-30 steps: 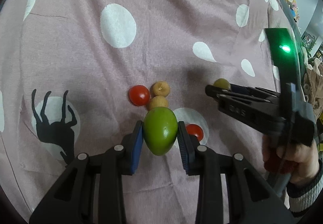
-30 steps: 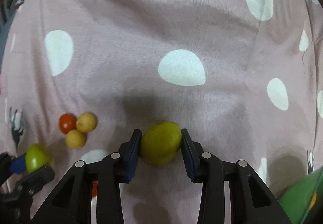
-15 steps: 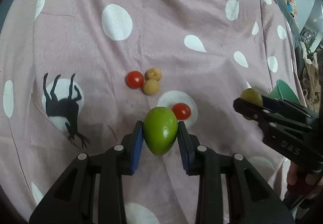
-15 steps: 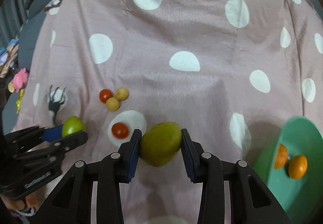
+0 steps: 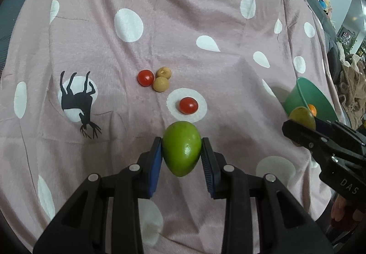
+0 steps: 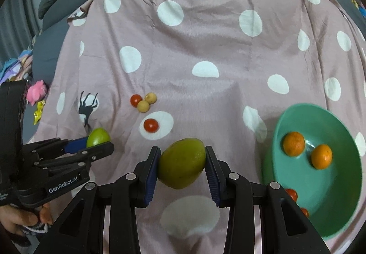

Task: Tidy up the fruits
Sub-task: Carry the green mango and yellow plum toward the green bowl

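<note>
While both grippers sit at the lower centre of their own wrist views, each has its jaws clamped on 1 fruit held clear of the cloth. Left gripper (image 5: 181, 151): blue pads pressed against both sides of a bright green fruit (image 5: 182, 147), pointed end toward the camera. Right gripper (image 6: 182, 161): pads closed on a duller yellow-green fruit (image 6: 182, 162), tilted, longer axis running lower left to upper right. On the pink polka-dot cloth (image 6: 205, 43), just left of frame centre in the right wrist view: 1 cherry tomato (image 6: 135, 100) touching a pair of 2 tan round fruits (image 6: 146, 102), and a second cherry tomato (image 6: 151, 125) lying alone on a white dot, just below that cluster. Green bowl (image 6: 338, 215) at the right edge of the right wrist view holds 2 oranges (image 6: 294, 143); small red fruits, partly hidden behind the right gripper's finger, lie near its lower left wall. In the left wrist view the bowl shows at the right edge, behind the right gripper.
</note>
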Demonstrator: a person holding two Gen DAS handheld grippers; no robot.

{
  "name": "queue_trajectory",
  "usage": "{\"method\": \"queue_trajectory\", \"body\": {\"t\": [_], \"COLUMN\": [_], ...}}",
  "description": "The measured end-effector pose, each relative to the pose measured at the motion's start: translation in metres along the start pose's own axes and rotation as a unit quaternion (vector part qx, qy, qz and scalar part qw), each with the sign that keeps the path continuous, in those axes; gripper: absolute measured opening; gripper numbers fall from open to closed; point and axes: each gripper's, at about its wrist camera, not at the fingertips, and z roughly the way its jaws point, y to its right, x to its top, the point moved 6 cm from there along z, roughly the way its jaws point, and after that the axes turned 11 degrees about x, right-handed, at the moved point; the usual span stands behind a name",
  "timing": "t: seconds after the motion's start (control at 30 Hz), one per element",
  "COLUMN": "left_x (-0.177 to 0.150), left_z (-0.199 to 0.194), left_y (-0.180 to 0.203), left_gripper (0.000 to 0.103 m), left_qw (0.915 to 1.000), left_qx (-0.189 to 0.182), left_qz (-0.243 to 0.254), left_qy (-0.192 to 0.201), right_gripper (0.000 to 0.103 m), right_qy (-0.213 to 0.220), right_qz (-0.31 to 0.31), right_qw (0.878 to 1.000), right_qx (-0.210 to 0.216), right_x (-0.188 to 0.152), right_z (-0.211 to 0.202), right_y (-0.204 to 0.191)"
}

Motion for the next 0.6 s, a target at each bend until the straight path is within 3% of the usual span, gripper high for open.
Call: {"method": "queue_trajectory", "body": {"t": [0.6], "left_x": [-0.002], "left_z": [-0.014], "left_y": [0.02], "left_gripper": [0.033], "left_qw": [0.9997], "left_qx": [-0.006], "left_qz": [0.022], "left_qy": [0.004], "right_gripper": [0.04], "right_qy": [0.024], "right_qz": [0.02], "right_qw": [1.0], "right_qx": [0.005], "right_x": [-0.009], "right_z": [-0.03], "right_y": [0.011]}}
